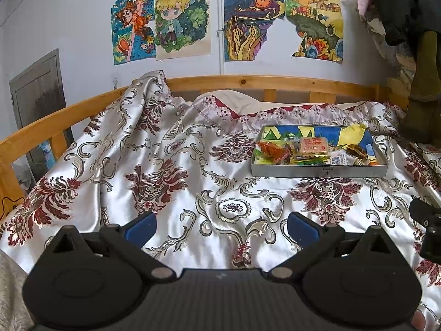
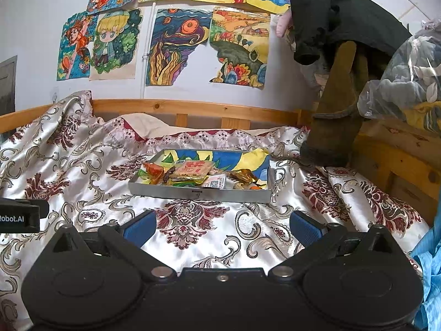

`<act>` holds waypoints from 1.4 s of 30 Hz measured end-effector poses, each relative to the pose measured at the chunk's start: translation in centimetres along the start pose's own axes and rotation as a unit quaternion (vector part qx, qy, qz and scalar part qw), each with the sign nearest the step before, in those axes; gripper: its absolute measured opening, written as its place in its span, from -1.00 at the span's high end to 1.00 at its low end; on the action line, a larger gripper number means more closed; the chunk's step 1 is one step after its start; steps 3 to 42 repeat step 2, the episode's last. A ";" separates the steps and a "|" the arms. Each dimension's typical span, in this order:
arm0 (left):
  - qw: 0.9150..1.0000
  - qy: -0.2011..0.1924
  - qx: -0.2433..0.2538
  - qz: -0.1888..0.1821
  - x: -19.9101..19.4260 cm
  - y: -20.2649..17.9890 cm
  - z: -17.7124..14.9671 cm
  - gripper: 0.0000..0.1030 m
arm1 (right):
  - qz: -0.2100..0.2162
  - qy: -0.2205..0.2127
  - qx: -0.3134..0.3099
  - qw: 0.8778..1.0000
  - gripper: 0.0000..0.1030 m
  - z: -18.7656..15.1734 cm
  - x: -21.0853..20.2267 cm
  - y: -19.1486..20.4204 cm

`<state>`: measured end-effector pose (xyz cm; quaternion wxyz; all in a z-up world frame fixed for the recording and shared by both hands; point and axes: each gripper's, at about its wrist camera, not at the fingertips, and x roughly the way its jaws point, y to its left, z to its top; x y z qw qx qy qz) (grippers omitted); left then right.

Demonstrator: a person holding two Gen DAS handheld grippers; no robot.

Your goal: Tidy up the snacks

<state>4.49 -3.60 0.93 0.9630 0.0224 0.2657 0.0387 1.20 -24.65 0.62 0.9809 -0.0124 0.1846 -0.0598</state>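
A shallow grey box (image 1: 317, 171) (image 2: 193, 193) lined with a coloured drawing lies on the patterned bedspread. Inside it sit several wrapped snacks: an orange-red packet (image 1: 271, 150) (image 2: 154, 171), a pink square packet (image 1: 314, 146) (image 2: 193, 169), and small white and brown wrappers. My left gripper (image 1: 222, 224) hovers open over the cloth, well short of the box and to its left. My right gripper (image 2: 223, 224) also stands open, directly in front of the box's near wall, with nothing between its fingers.
A silver bedspread (image 1: 171, 171) with dark red flowers covers the bed. A wooden rail (image 1: 248, 81) runs behind it, under drawings on the wall (image 1: 253, 22). Dark clothing (image 2: 336, 27) and a plastic bag (image 2: 408, 77) hang at the right. The other gripper's body (image 2: 19, 215) shows at the left edge.
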 end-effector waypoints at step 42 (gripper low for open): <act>1.000 0.001 0.000 0.000 0.0 0.0 0.0 -0.99 | 0.000 0.000 -0.001 1.000 -0.99 -0.1 0.0 -0.1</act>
